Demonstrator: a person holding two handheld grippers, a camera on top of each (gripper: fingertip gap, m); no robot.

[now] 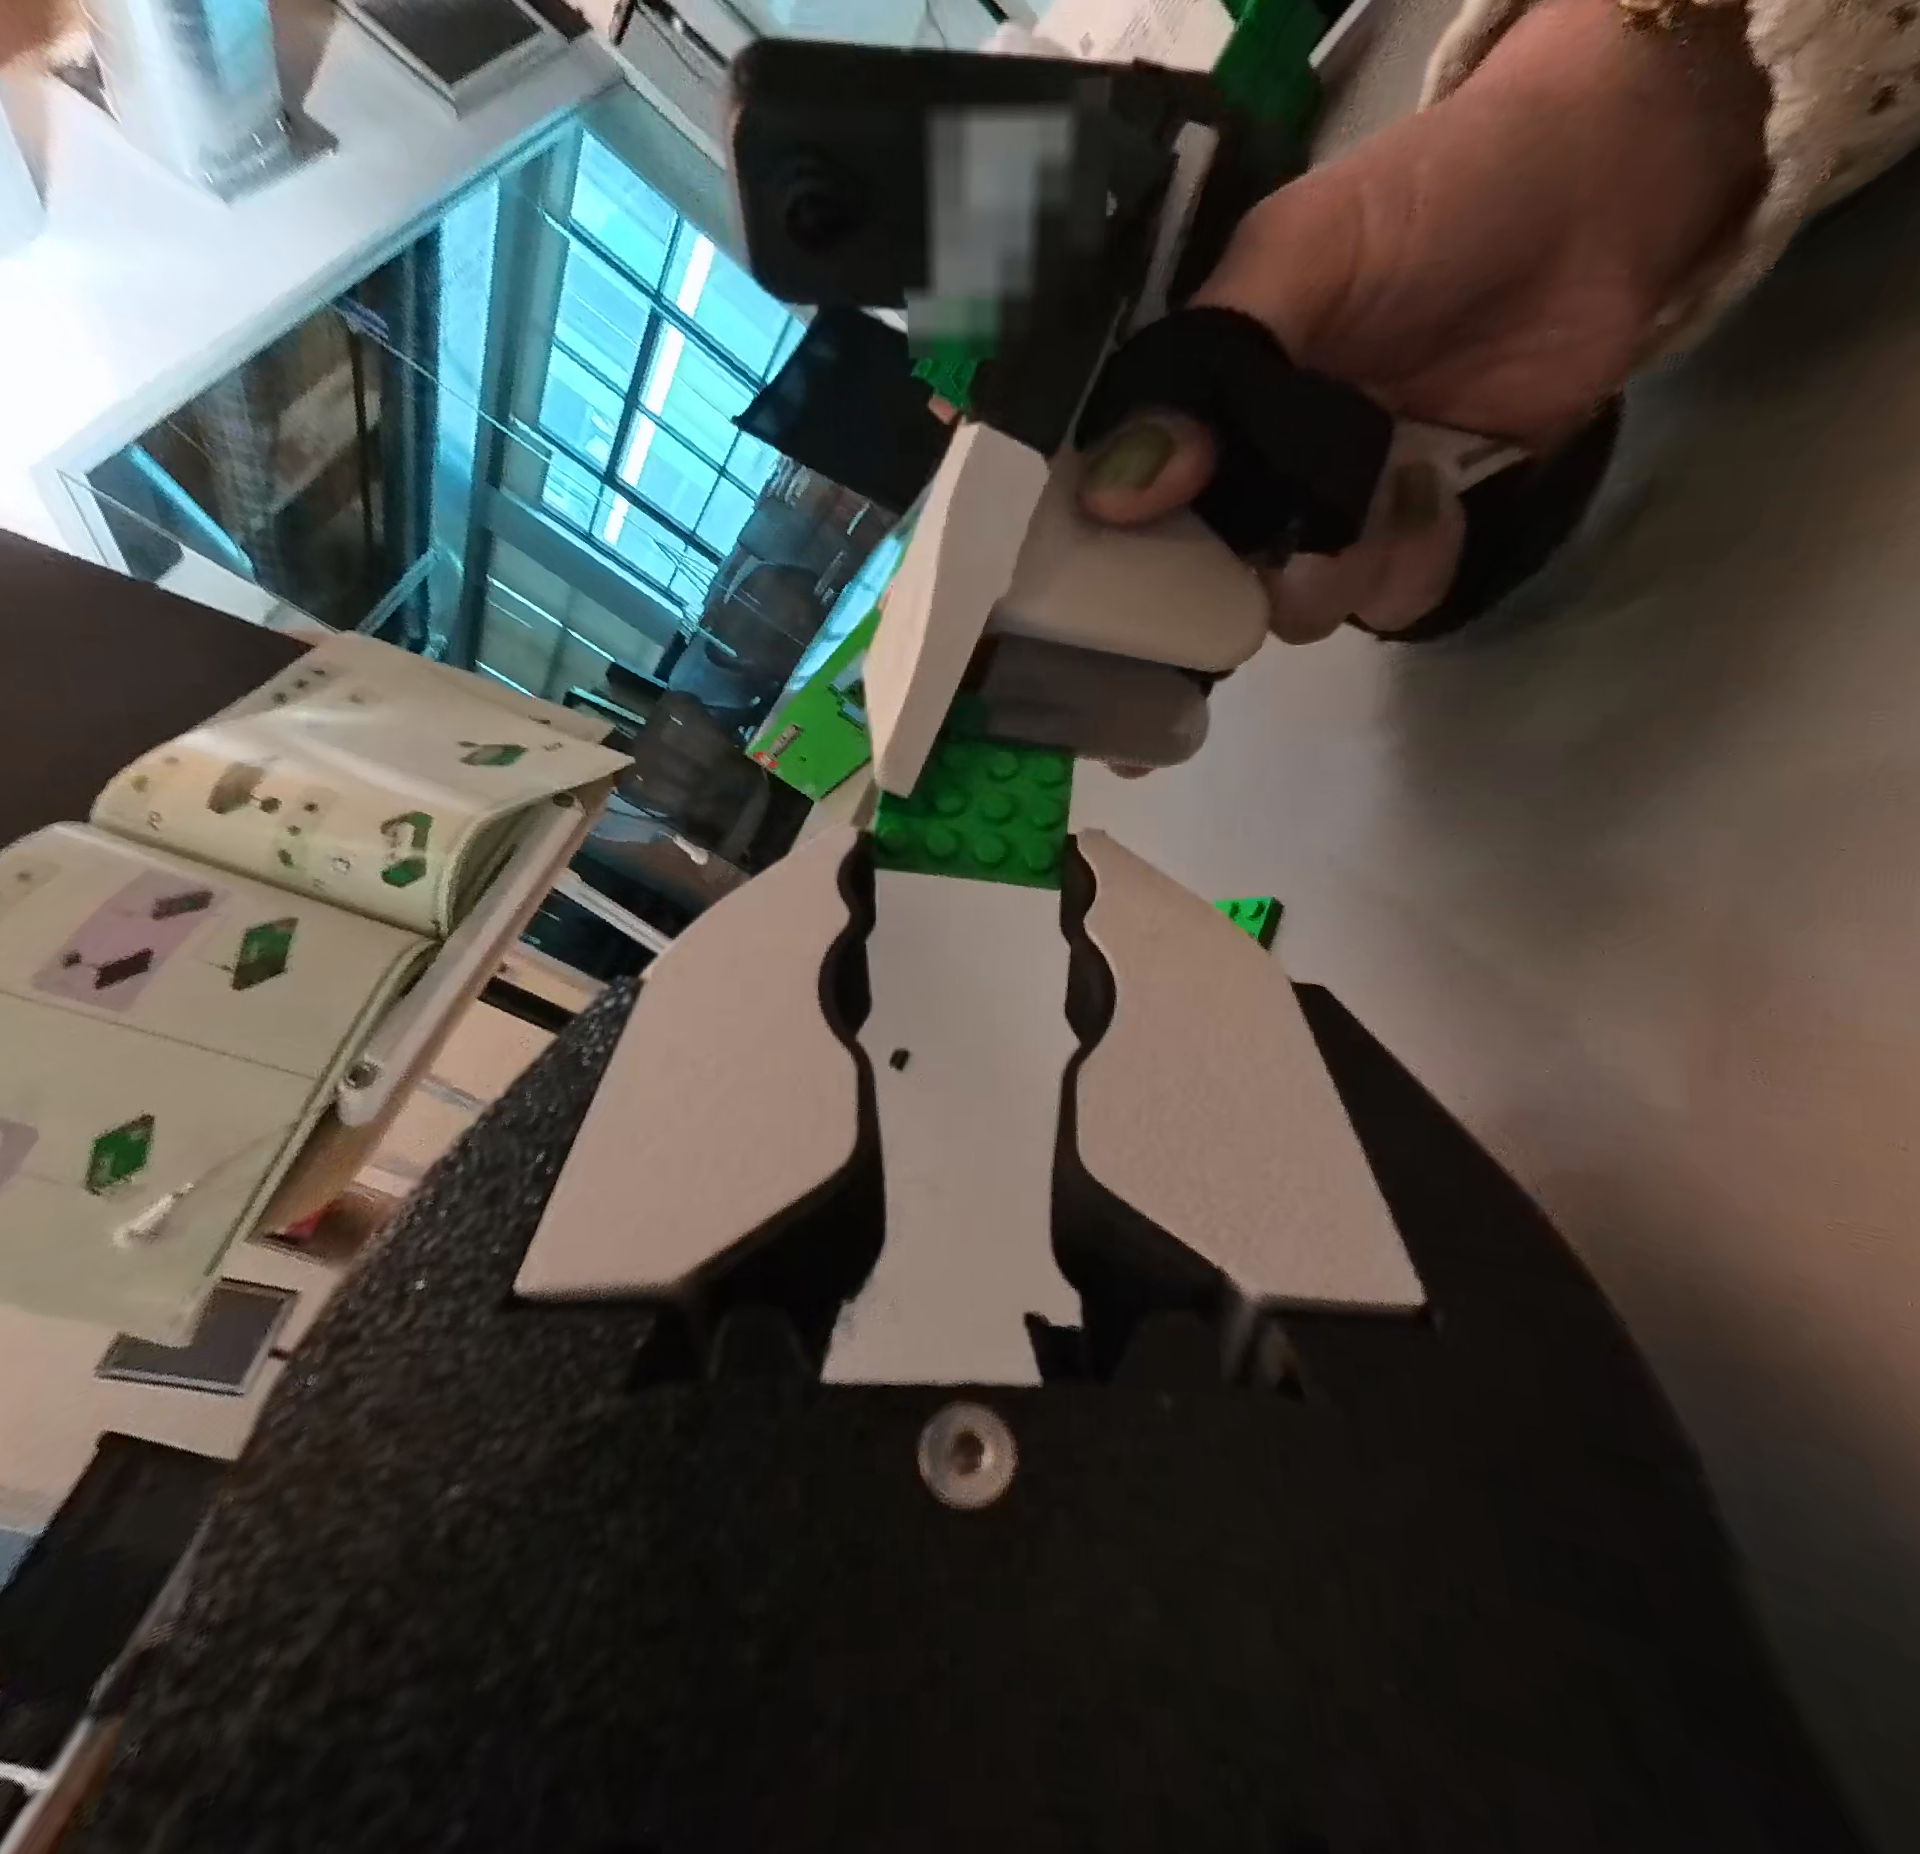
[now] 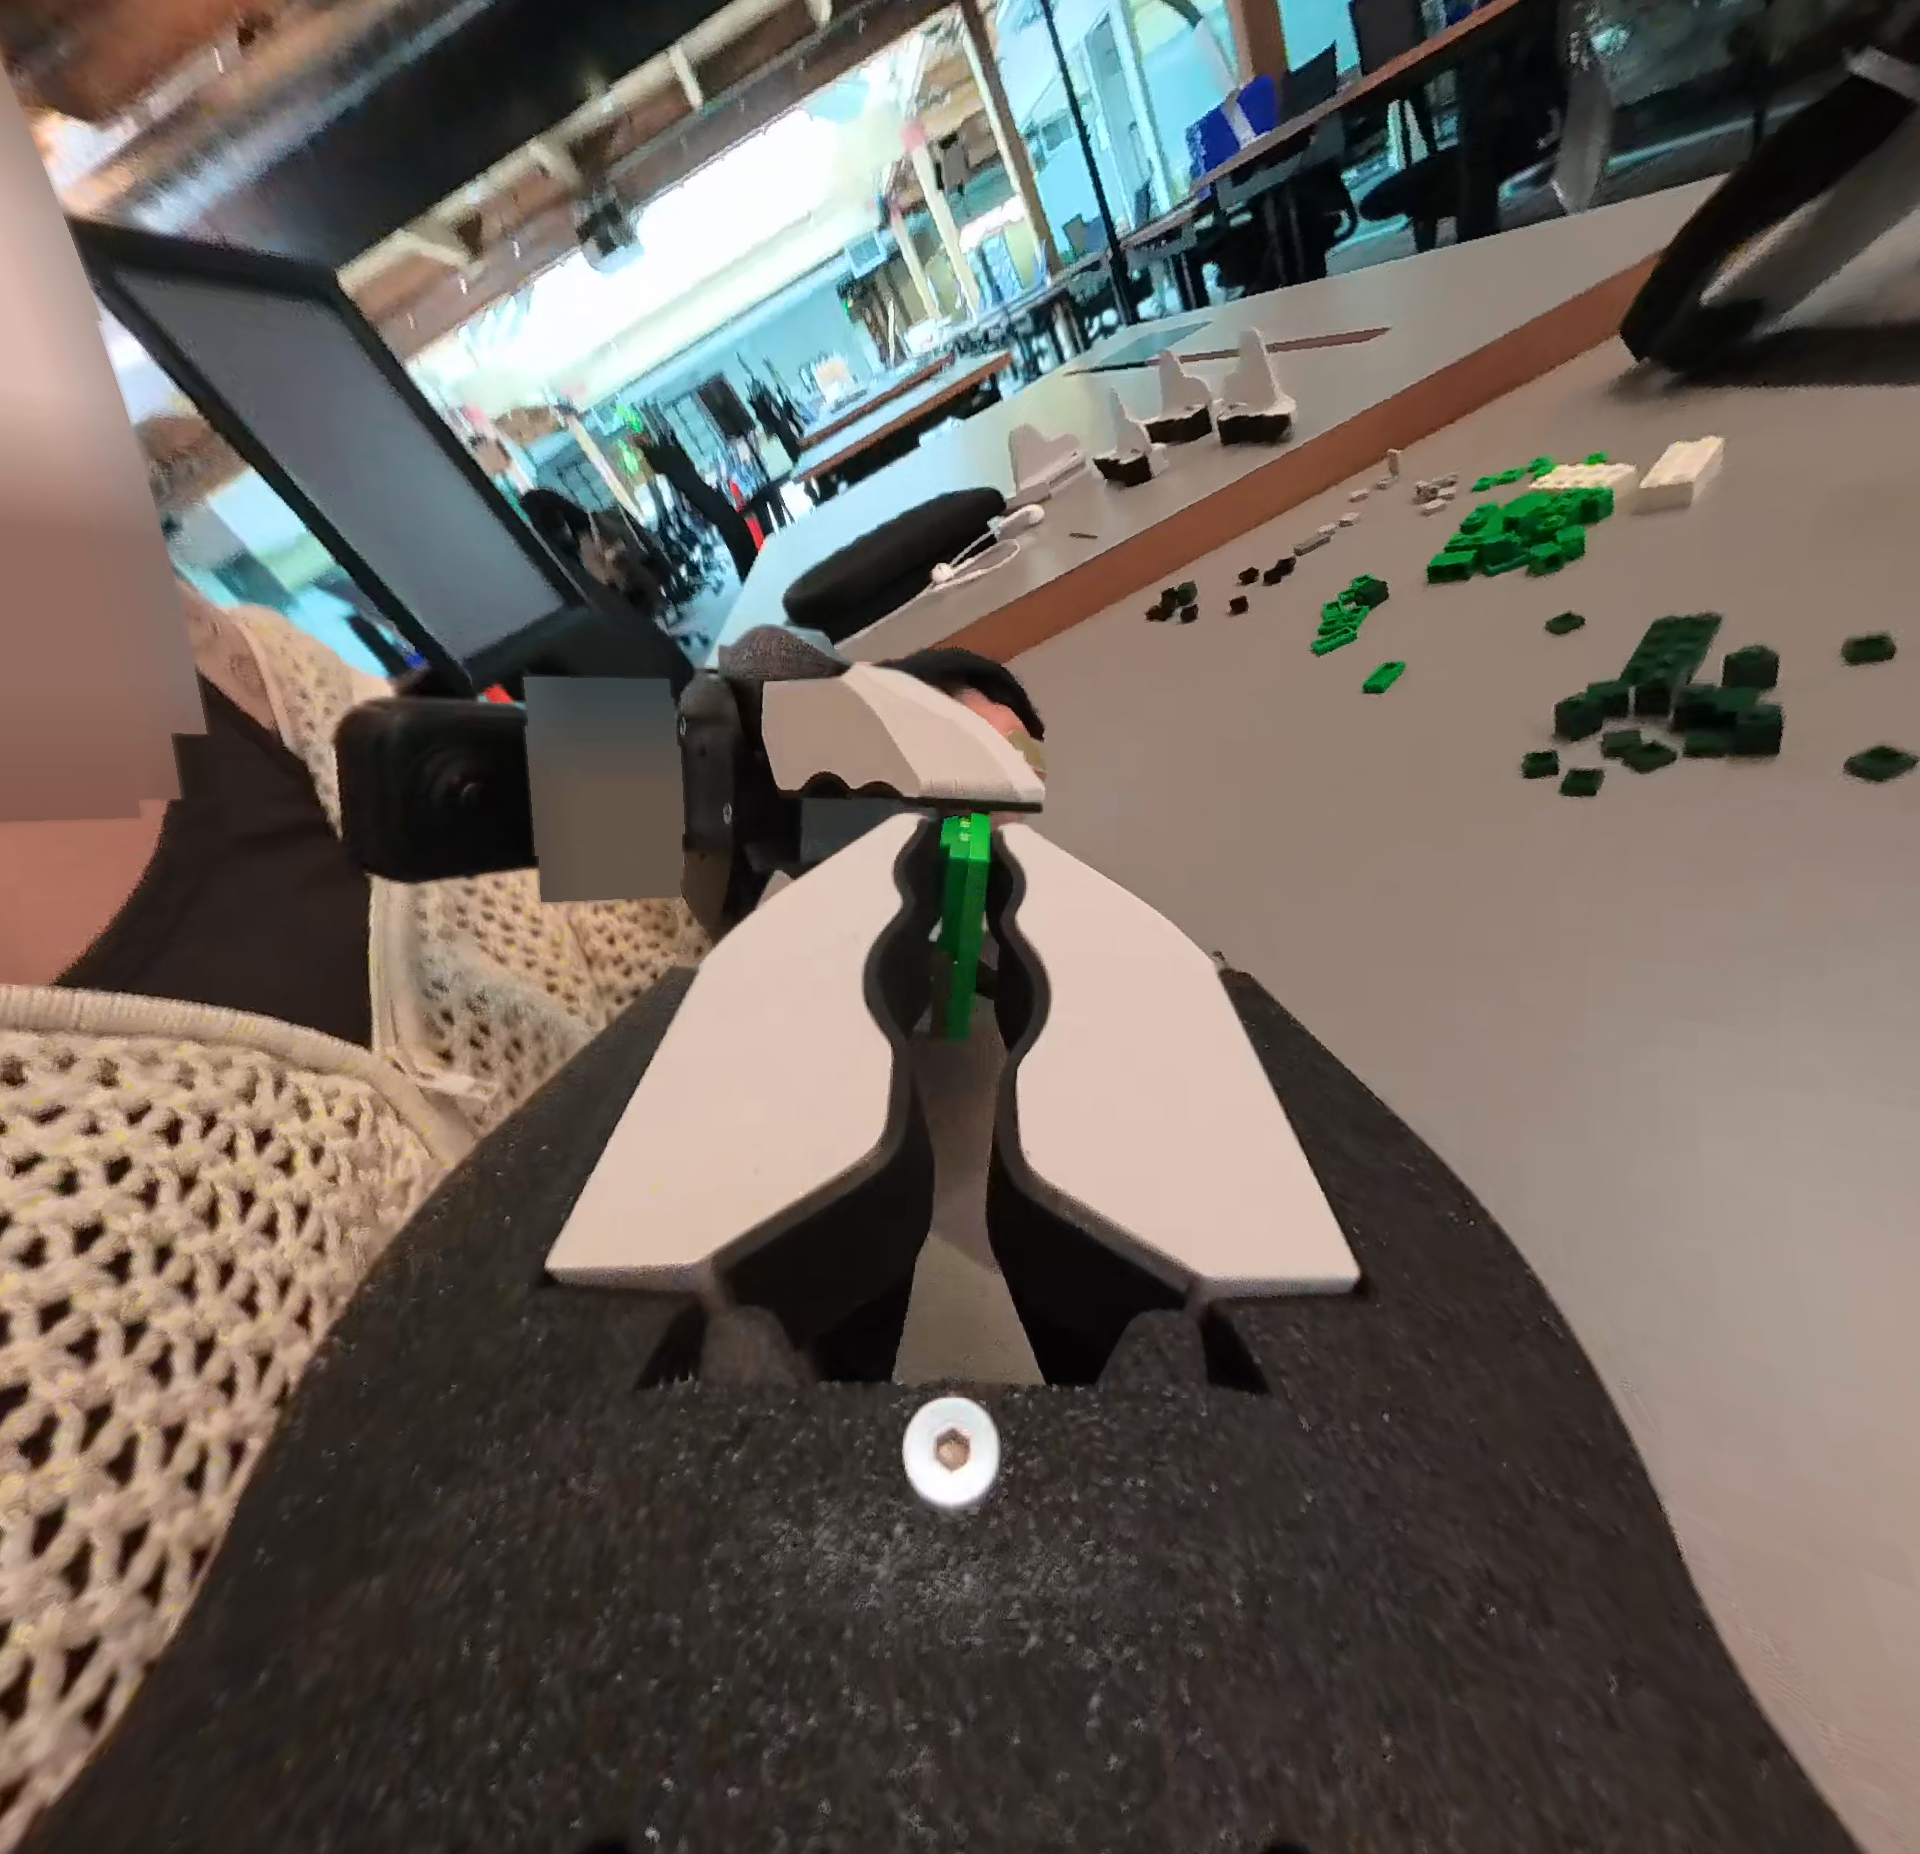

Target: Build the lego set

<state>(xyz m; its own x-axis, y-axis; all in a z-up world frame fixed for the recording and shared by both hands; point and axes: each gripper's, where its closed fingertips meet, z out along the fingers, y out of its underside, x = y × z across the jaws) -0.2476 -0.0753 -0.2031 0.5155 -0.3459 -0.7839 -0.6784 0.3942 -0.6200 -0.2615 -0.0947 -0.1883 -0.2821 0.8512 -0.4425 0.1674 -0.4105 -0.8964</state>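
I see a long grey table (image 2: 1455, 973) with a wooden edge strip, more desks and dark office chairs (image 2: 1403, 194) behind it. Daylight pours through tall gridded windows (image 1: 634, 350); timber beams (image 2: 665, 79) cross the ceiling overhead.

My right gripper (image 1: 940, 765) covers the green plate's (image 1: 977, 828) twelve-o'clock end; three-o'clock loose bricks (image 2: 1507, 537) blur together.

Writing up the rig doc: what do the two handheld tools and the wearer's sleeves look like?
Both tools, left and right, have pale grey fingers with wavy black inner pads on a rough black body with a silver screw. Each carries a black camera. Sleeve is cream open-knit; a black strap wraps the grip.
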